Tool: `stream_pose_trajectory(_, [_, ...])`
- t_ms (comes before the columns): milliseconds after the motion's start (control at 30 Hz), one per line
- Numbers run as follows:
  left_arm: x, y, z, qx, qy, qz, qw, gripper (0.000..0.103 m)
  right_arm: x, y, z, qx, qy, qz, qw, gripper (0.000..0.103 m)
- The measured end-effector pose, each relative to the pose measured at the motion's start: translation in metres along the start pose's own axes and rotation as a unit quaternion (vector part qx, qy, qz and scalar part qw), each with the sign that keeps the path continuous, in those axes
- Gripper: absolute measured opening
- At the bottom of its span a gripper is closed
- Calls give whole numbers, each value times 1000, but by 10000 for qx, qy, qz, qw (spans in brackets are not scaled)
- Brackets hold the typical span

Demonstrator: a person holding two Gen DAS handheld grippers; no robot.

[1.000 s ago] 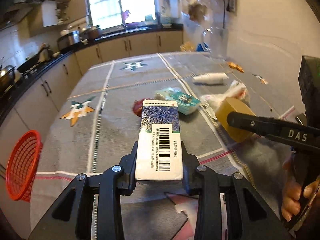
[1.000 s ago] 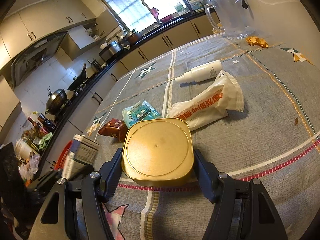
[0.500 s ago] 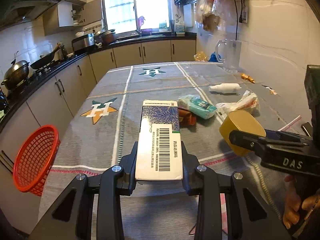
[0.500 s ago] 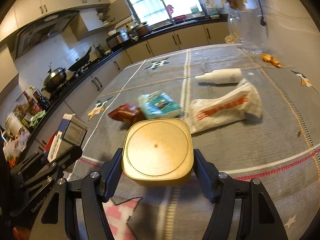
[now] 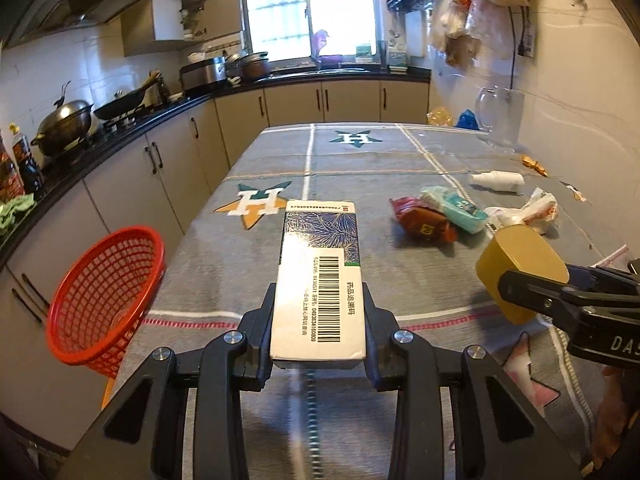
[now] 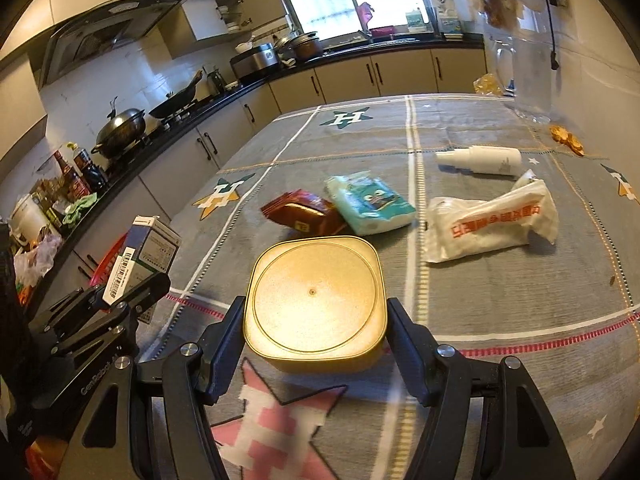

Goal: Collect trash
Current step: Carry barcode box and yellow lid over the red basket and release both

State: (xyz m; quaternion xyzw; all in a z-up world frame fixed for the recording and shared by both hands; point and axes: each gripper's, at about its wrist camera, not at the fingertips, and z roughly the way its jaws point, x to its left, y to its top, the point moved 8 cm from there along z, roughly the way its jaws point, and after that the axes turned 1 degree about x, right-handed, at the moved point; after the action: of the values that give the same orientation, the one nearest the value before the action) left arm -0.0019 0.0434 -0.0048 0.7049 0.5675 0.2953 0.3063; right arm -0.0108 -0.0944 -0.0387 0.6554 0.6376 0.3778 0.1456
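My left gripper (image 5: 318, 322) is shut on a white and blue medicine box (image 5: 320, 276) with a barcode, held above the table's near left part. The box also shows in the right wrist view (image 6: 142, 254). My right gripper (image 6: 314, 324) is shut on a gold square tin (image 6: 316, 298), which also shows in the left wrist view (image 5: 520, 264). A red mesh basket (image 5: 102, 296) stands off the table's left edge, below table level. On the table lie a red snack packet (image 6: 304, 212), a teal tissue pack (image 6: 370, 204), a white plastic bag (image 6: 492, 222) and a white bottle (image 6: 482, 160).
The table has a grey cloth (image 5: 360, 160) with star patterns. A glass jug (image 5: 500, 120) stands at the far right by the wall. Orange peel scraps (image 6: 566, 138) lie near it. Kitchen cabinets and a stove with pots (image 5: 64, 126) run along the left.
Both grippers have pulled back and turned left with their loads still held. The red basket has come further into the left wrist view.
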Motion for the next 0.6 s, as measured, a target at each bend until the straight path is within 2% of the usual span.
stream_pose_trajectory(600, [76,3,-25,-260,566,-584,9963,34,80,21,-1,-29,316,-744,9967,72])
